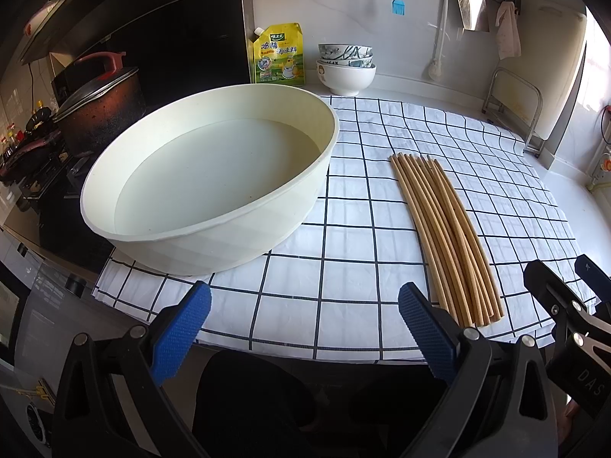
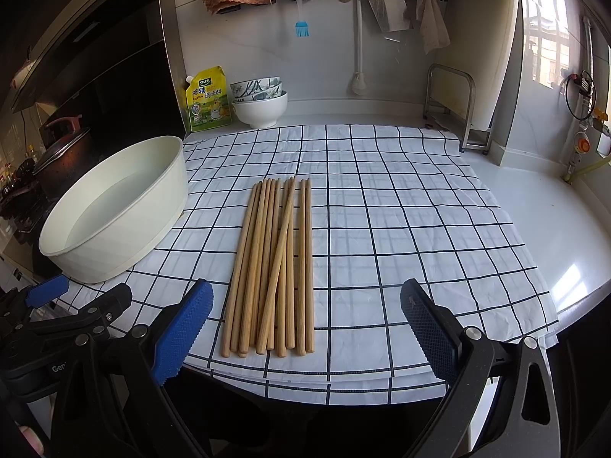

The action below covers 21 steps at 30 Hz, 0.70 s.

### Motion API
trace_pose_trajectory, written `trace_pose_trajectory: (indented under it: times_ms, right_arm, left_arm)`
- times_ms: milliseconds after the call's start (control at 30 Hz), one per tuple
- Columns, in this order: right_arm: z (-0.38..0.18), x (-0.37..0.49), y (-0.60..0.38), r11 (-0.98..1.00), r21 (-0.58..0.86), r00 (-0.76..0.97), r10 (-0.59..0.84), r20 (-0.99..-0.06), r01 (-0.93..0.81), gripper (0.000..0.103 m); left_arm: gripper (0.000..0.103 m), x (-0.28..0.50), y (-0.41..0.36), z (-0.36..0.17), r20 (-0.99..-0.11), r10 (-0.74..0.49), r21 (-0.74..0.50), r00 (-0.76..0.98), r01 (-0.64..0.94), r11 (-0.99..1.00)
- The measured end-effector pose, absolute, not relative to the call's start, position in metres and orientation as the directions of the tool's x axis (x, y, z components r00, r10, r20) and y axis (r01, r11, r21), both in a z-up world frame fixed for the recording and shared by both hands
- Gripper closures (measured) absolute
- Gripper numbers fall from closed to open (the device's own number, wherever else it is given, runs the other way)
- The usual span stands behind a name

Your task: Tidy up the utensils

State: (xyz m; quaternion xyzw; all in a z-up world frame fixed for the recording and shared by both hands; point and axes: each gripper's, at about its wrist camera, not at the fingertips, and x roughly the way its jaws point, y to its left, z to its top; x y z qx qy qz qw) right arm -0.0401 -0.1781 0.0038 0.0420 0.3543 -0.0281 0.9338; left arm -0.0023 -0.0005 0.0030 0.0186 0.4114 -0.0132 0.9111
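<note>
left claw (image 1: 303,328) gaping, empty | basin (image 1: 214,244) left on checked cloth (image 1: 359,198) | chopsticks (image 1: 450,236) bundled right

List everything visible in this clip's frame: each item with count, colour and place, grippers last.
chopsticks: about ten, tan wood, side by side mid-cloth, one lying askew on top
basin: one, cream, left on the cloth, holds water
cloth: one, white with dark grid, covers the counter
bowls: stack, white and patterned, by the back wall
seasoning pouch: one, yellow-green, left of the bowls
pastry brush: one, blue bristles, hangs from the wall rail
pot: one, dark, lidded, on the stove at left
left gripper: blue pads, open, at the cloth's near edge
right gripper: blue pads, open, before the chopsticks' near ends
</note>
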Motion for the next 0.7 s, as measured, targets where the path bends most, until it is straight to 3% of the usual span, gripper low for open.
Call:
trace_pose_trajectory:
  times_ms: [700]
  right_arm:
    - [0.0038, -0.0402, -0.178, 0.995, 0.057, 0.747, -0.024, -0.664, 0.083, 0.009]
  left_arm:
    - [0.006, -0.0019, -0.0012, 0.0018, -0.753, -0.017, 0.013, 0.657, 0.041, 0.999]
